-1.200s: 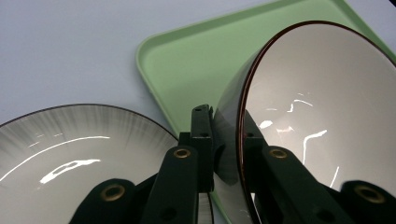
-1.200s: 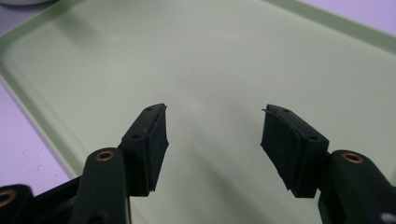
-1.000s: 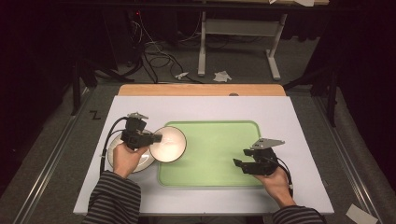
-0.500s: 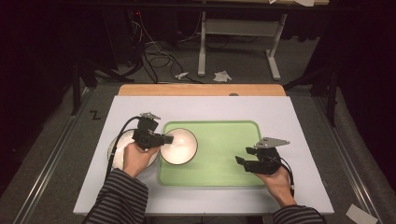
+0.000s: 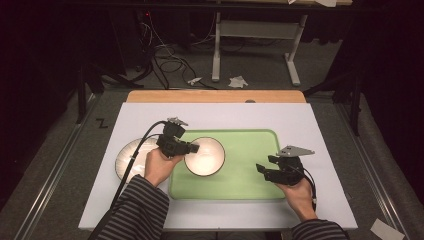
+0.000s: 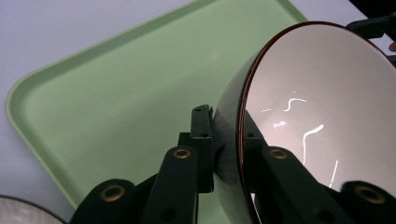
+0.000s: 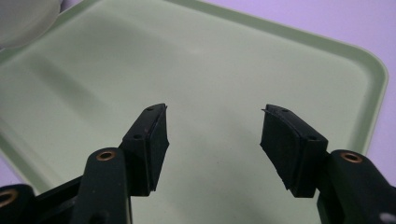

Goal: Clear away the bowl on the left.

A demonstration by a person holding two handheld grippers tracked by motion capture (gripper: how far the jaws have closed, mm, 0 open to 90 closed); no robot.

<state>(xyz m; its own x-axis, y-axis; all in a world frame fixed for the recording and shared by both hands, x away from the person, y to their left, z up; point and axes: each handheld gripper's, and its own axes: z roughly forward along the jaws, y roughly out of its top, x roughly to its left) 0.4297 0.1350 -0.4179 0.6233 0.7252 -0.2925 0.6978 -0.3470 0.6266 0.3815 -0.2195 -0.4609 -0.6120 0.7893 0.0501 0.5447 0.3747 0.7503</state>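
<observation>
Jaws of the left gripper (image 5: 194, 148) are clamped on the rim of a bowl (image 5: 204, 156), one jaw outside the dark wall and one inside against the pale interior, as the left gripper view shows plainly. In that view the bowl (image 6: 317, 116) is carried tilted, its thin red-brown edge running up between the two black jaws and its glossy inside catching streaks of light. From the high view, the bowl hangs over the left part of the green tray (image 5: 250, 165), just right of the tray's left edge. The left hand (image 5: 160, 167) sits behind the gripper, a striped sleeve (image 5: 137, 207) leading back to the near edge of the table (image 5: 225, 112).

To the left of that hand, on the white table top, lies a pale plate (image 5: 129, 159), partly covered by the hand and the gripper's cable.

The right gripper (image 5: 266, 166) is held over the near right part of the tray, well apart from the bowl. Its jaws stand wide apart with nothing between them; the right gripper view looks past them onto the bare green tray (image 7: 224, 60) floor. The right hand (image 5: 299, 196) holds it from the near side.
</observation>
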